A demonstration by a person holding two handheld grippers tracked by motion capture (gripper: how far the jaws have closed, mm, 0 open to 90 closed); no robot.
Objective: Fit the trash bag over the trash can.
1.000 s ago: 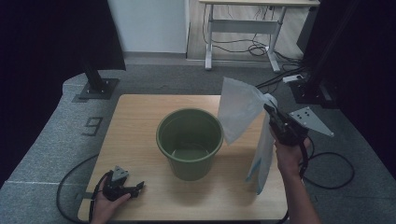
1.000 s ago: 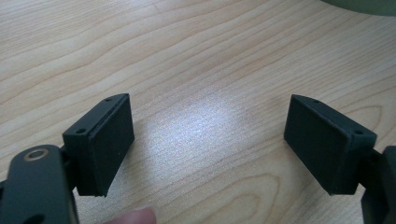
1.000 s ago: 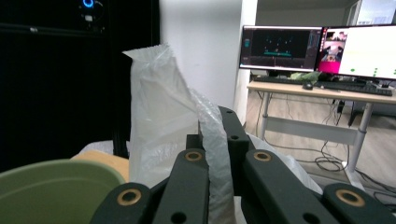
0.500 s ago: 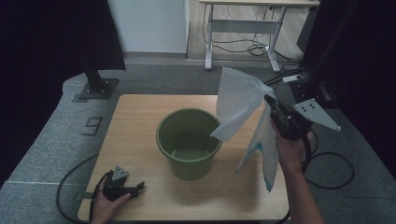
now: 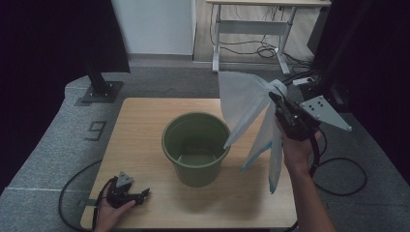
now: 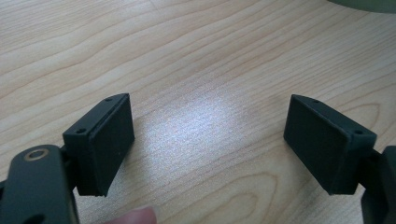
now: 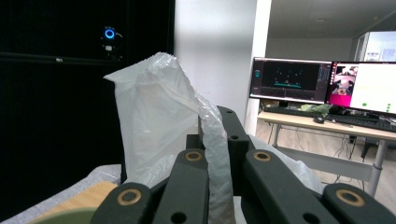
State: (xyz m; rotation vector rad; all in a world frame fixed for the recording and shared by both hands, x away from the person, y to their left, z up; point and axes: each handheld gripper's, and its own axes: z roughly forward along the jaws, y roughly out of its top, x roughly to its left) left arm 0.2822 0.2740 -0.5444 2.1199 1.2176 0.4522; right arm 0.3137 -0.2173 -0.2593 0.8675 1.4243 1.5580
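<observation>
While the left tongs rest wide open on the counter, the right tongs grip a white plastic bag hanging lengthwise down beside the green bucket.

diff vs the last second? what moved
The right tongs, shut on the white plastic bag, rose slightly and swung the bag's upper flap left, so it now fans out over the green bucket's right rim while the rest hangs beside it. No new grasp or release. Unchanged: the bucket at the table's centre, and the left tongs, open and low at the near-left corner.
</observation>
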